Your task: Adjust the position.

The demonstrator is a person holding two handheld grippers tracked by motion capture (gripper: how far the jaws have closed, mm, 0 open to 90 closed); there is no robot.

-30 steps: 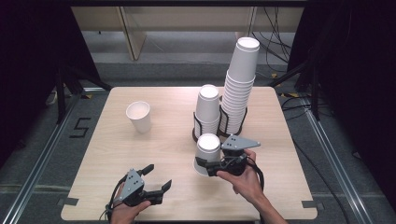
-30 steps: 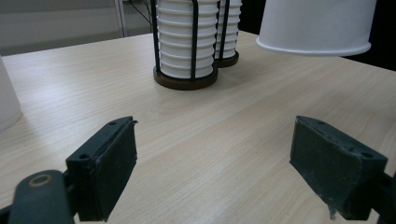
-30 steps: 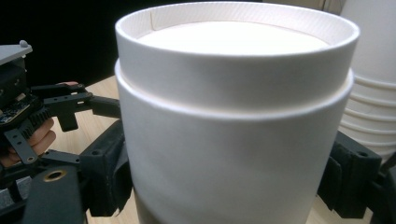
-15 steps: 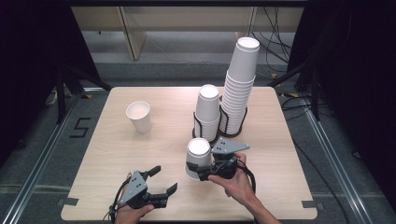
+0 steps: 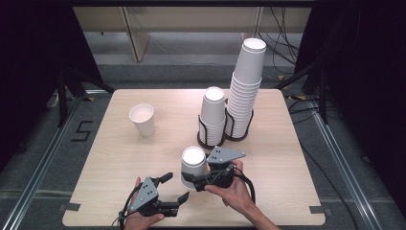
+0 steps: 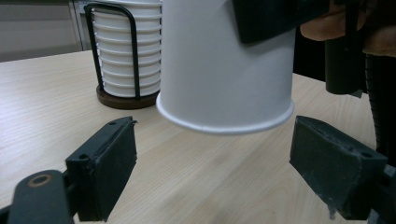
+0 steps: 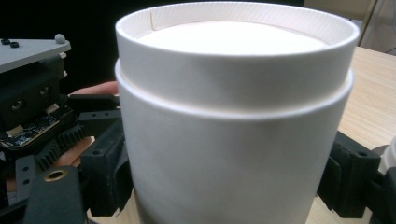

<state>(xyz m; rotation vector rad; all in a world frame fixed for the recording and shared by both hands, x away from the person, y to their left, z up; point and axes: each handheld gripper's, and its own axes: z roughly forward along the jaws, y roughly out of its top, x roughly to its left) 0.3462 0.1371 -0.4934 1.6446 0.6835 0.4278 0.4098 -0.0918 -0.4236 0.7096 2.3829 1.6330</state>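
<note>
A white paper cup [image 5: 194, 165], turned bottom up, hangs just above the table with my right gripper [image 5: 191, 178] shut on its sides. In the right gripper view the cup [image 7: 233, 116] stands close between the two black jaws of that gripper [image 7: 229, 186]. My left gripper [image 5: 176, 187] lies near the front edge, just left of and below the cup, open with nothing between its jaws. In the left gripper view the cup's rim [image 6: 224, 123] floats a little ahead of and above the left gripper [image 6: 212, 158].
A short stack of inverted cups [image 5: 212, 117] and a tall stack [image 5: 246, 91] stand in black wire holders at the back right. One upright cup [image 5: 142, 119] stands alone at the back left. The wooden table [image 5: 297, 182] has bare room on the right and left.
My right gripper has carried the cup left and toward the front edge, closer to the left gripper. The left gripper has hardly moved.
</note>
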